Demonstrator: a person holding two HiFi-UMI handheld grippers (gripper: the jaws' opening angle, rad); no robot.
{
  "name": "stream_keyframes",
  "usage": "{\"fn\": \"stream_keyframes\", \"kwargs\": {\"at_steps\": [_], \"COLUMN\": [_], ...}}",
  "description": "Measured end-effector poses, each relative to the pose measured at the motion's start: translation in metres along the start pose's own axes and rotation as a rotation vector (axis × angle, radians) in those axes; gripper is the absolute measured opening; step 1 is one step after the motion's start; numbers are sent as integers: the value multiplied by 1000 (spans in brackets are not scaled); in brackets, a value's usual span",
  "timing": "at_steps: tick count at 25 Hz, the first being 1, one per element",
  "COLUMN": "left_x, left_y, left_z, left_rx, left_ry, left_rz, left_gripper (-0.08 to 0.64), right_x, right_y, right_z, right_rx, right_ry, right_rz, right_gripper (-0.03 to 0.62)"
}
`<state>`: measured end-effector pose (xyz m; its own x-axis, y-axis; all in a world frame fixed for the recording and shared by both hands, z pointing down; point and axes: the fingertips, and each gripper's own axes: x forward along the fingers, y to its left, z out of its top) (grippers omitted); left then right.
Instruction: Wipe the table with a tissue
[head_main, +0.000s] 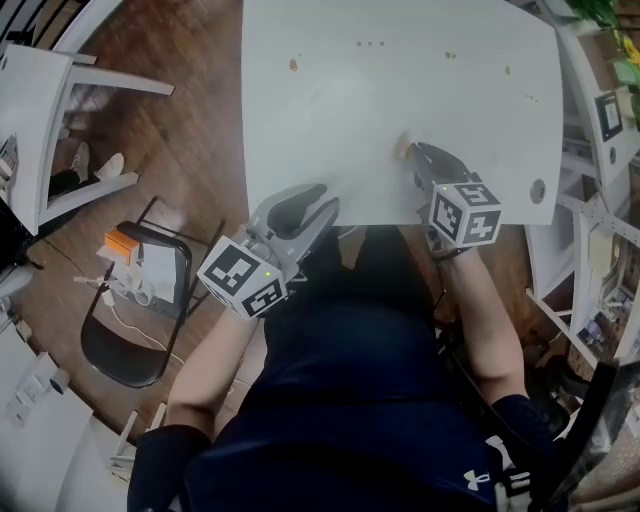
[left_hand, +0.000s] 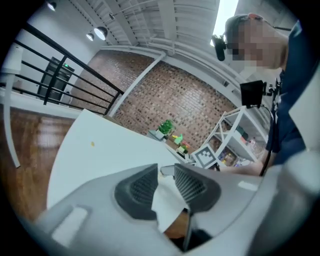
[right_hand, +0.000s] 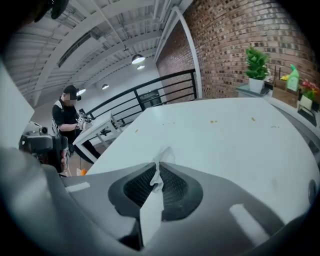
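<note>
The white table (head_main: 330, 130) fills the top of the head view, with several small brown crumbs (head_main: 293, 64) scattered across its far part. My right gripper (head_main: 413, 152) is over the table's near edge. It is shut on a white tissue (right_hand: 151, 212), whose crumpled end (right_hand: 162, 156) sticks out past the jaws (right_hand: 159, 170). My left gripper (head_main: 322, 203) hovers just off the near edge, tilted toward the table. Its jaws (left_hand: 166, 169) are shut on another white tissue (left_hand: 167, 205) that hangs down between them.
A black folding chair (head_main: 135, 345) with small items stands at the left on the wooden floor, and a white side table (head_main: 40, 110) stands beyond it. Shelving (head_main: 600, 130) borders the table's right side. The table has a round hole (head_main: 538, 190) near its right corner. A person (right_hand: 67, 117) stands far off.
</note>
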<state>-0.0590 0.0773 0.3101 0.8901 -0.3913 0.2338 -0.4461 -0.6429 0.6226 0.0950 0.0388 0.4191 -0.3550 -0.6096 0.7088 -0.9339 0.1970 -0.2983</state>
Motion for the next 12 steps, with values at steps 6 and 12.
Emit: {"fn": "stream_keyframes", "kwargs": {"at_steps": [6, 12], "left_x": [-2, -13], "left_y": [-39, -90], "left_z": [7, -7], "left_rx": [65, 95], "left_ry": [-35, -102], "left_rz": [0, 64], "left_gripper": [104, 104], "right_x": [-80, -159], "right_y": [6, 13], "right_z": [15, 8], "right_rx": [140, 135], "right_ry": [-205, -334], "right_rz": [83, 182], "right_gripper": [25, 25]}}
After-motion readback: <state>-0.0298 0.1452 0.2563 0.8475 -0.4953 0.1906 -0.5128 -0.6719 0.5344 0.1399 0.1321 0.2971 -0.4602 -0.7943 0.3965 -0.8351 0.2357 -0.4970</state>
